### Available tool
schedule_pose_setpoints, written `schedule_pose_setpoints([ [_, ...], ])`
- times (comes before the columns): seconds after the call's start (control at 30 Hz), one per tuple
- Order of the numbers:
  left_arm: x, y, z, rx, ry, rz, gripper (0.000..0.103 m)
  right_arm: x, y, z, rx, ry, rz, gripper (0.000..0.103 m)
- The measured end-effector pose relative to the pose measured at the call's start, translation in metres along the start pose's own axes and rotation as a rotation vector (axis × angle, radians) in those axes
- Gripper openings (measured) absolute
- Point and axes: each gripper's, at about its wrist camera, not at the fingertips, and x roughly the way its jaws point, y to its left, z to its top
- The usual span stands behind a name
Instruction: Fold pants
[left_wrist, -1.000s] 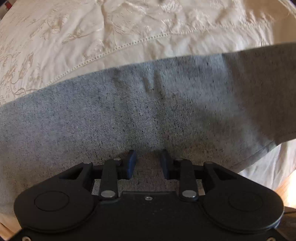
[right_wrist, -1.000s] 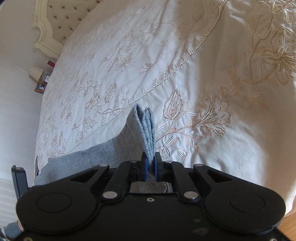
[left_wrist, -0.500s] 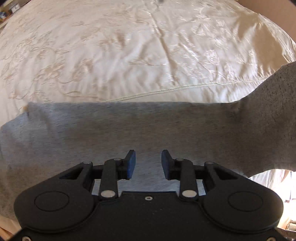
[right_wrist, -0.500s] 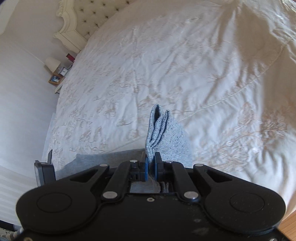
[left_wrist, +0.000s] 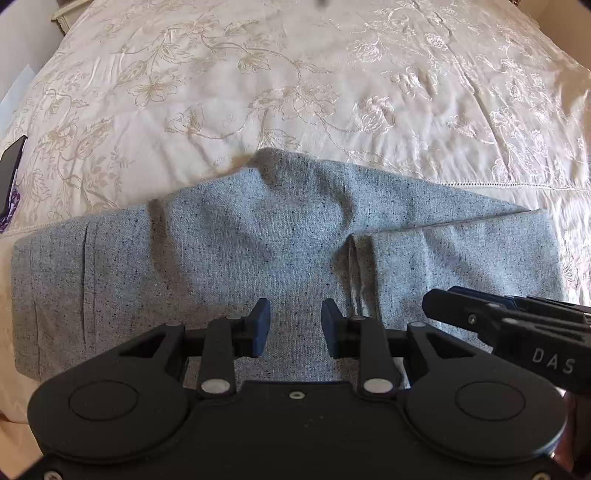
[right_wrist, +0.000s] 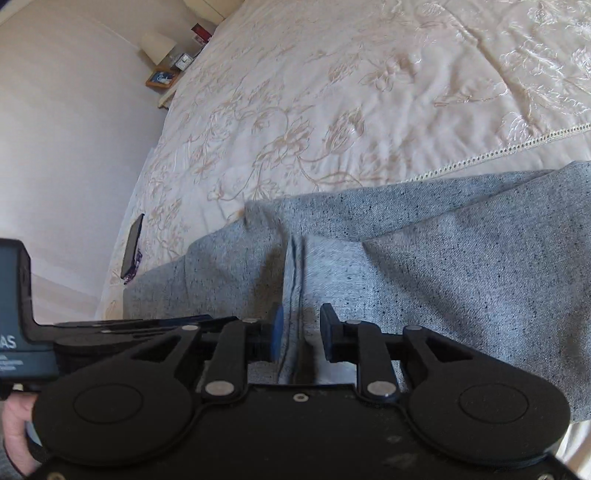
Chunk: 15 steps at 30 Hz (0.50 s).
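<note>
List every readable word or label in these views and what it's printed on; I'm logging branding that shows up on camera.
"DAS": on the side of the right gripper, in the left wrist view.
"AS": on the left gripper's body, cut off by the picture edge in the right wrist view; the small lines under it are too blurred to read.

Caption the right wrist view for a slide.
Right gripper open, jaws just parted over the hem of grey pants folded across an embroidered cream bedspread.

Left tool (left_wrist: 295, 325) hangs agape above folded grey pants (left_wrist: 258, 251).
</note>
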Motion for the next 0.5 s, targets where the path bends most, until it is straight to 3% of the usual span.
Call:
schedule_pose_setpoints([
  [0.1,-0.012,-0.007,0.004,0.034,-0.045,-0.044,0.039,-0.015,0.006,-0.003,-0.062,-0.025,-0.024,0.030],
  [0.17,-0.012,-0.020,0.007,0.065,-0.058,-0.081,0.039,-0.042,-0.005,-0.004,-0.071,-0.123,-0.050,0.031],
  [0.23,-0.003,-0.038,0.007,0.108,-0.054,-0.117,0.040,-0.060,-0.029,-0.004,-0.030,-0.199,-0.144,0.032],
  [0.3,0.013,-0.056,0.002,0.143,-0.033,-0.124,0.040,-0.067,-0.069,-0.005,0.041,-0.183,-0.240,0.033],
  [0.37,0.041,-0.070,-0.010,0.171,0.044,-0.110,0.041,-0.065,-0.112,-0.014,0.140,-0.126,-0.346,0.032],
  [0.43,0.062,-0.078,-0.025,0.194,0.093,-0.046,0.045,-0.059,-0.149,-0.025,0.223,-0.028,-0.414,0.005],
  [0.5,0.058,-0.084,-0.031,0.218,0.059,-0.011,0.045,-0.064,-0.163,-0.027,0.247,-0.016,-0.404,0.000],
])
